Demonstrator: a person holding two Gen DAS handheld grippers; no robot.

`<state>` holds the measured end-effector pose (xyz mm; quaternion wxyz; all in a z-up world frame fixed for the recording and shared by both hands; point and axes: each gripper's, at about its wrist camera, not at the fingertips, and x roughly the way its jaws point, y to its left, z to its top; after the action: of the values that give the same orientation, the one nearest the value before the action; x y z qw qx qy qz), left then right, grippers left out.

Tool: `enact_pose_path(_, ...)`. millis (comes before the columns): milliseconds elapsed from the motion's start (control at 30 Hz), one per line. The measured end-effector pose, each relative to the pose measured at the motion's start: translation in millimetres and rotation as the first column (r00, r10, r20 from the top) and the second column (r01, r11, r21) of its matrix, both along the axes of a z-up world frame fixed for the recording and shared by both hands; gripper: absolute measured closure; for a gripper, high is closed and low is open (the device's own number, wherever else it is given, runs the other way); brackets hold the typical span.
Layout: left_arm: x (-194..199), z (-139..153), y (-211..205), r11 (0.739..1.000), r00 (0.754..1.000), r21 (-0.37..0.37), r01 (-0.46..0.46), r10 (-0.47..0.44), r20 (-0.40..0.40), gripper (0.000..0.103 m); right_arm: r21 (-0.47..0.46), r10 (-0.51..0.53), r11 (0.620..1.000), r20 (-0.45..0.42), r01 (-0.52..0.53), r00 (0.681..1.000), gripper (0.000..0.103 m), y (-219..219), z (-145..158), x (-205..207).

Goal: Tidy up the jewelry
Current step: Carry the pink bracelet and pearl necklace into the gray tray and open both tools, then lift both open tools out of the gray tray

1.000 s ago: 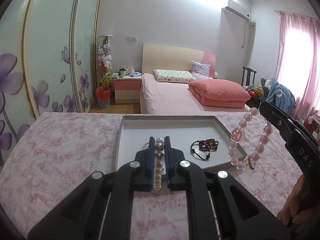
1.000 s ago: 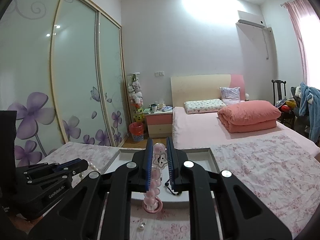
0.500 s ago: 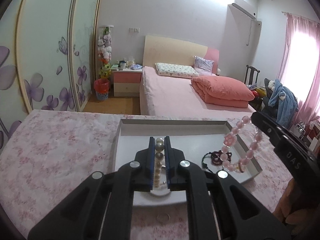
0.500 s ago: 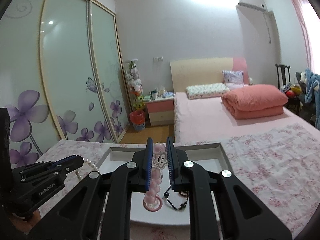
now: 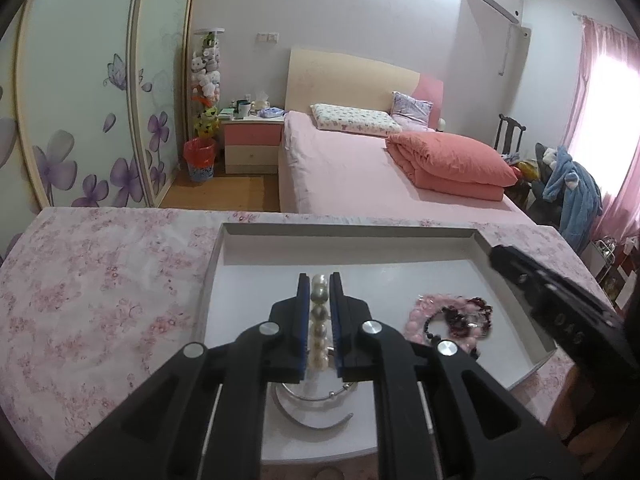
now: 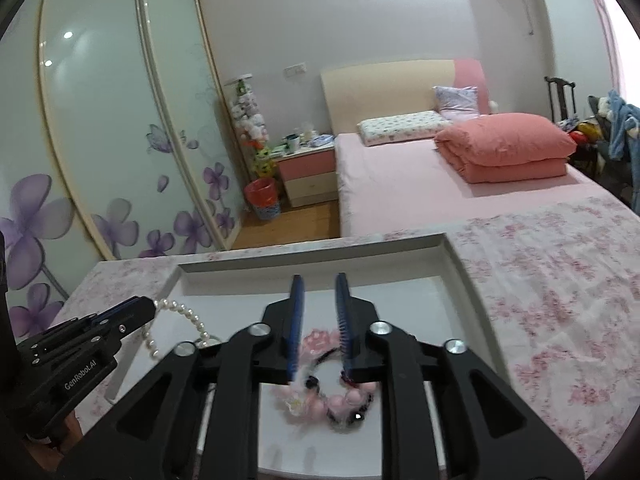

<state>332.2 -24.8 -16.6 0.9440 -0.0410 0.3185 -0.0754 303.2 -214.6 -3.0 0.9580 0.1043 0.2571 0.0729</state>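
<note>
— What am I looking at in the tray (image 5: 224, 264)?

— It's a shallow white tray with low straight walls, sitting on a counter (image 5: 100, 280) draped in pink floral cloth. My left gripper (image 5: 319, 284) is clamping a strand of round glossy pearls (image 5: 319, 304) between its blue pads, over the tray's near half. Under it a silver bangle (image 5: 316, 408) is lying flat on the tray floor.

— And the right side?

— My right gripper (image 6: 320, 288) is opening its jaws; nothing is sitting between the pads. The pink bead bracelet (image 6: 320, 340) is lying below it on the tray floor, tangled with a dark bead bracelet (image 5: 464, 316).

— Room to move?

— The far half of the tray is lying bare, and the cloth is stretching open on both sides.
</note>
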Motion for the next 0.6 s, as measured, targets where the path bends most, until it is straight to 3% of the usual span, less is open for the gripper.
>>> enact_pose_path(33, 0.2, -0.2, 1.4, 1.000, 1.000, -0.001, -0.008, 0.008, -0.002, 0.085, -0.001, -0.011, 1.000, 0.008, 0.011, 1.000, 0.070, -3.1, 1.3, -2.2)
enact_pose_path(333, -8.9, 8.9, 13.8, 0.998, 0.998, 0.000, -0.056, 0.056, 0.010, 0.080, -0.004, -0.042, 0.999, 0.023, 0.042, 0.999, 0.070, -16.0, 10.5, -14.3)
enact_pose_path(600, -44.4, 17.4, 27.4, 0.998, 0.997, 0.013, -0.069, 0.069, 0.025, 0.073, -0.024, -0.022, 0.999, 0.017, 0.023, 1.000, 0.070, -19.9, 15.5, -40.5)
